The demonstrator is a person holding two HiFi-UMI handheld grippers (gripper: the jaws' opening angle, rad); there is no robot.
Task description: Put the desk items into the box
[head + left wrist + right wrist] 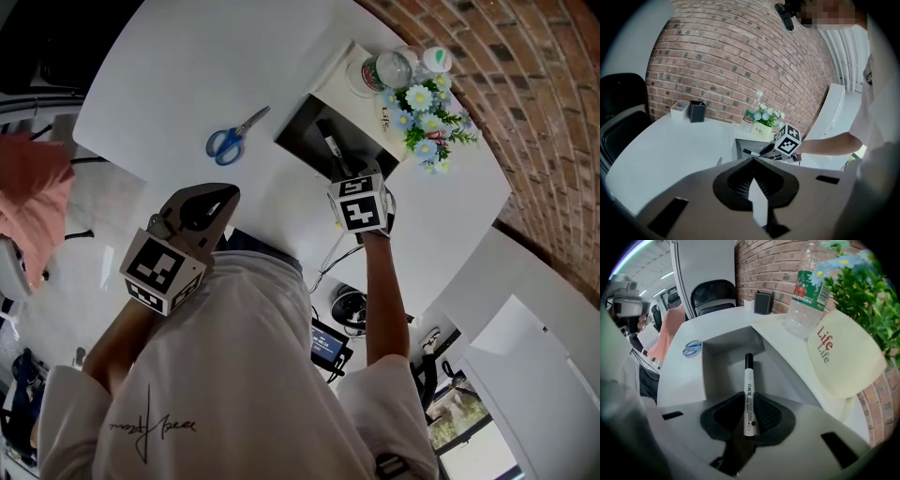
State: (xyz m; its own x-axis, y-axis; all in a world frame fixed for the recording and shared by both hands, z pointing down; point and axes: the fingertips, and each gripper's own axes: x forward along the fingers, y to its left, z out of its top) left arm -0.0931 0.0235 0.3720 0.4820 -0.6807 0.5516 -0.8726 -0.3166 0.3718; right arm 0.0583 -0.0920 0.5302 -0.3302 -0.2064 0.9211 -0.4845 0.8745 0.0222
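A: While the left arm is bending in close to the white shirt, what is the left gripper (220,197) doing?

B: It is hanging over the near edge of the white table (187,66), tilting down a little. Its jaws are pressing together on nothing.

A: What is lying further right?

B: One pair of blue-handled scissors (234,139) is lying flat on the table, well apart from both grippers. Right of it, one open white box (298,136) with a dark inside is sitting.

A: How is the right arm reaching?

B: It is stretching out straight, bare below the sleeve, and the right gripper (336,155) is pointing steeply down into the box. Its jaws are clamping one white marker pen (748,390) with a black cap. The pen is sticking down inside the box's opening, though I cannot tell whether it is touching the bottom.

A: Anything past that?

B: One clear plastic bottle (386,70) with a green label and one cream pot of blue and white artificial flowers (427,117) are standing just right of the box, by the red brick wall.
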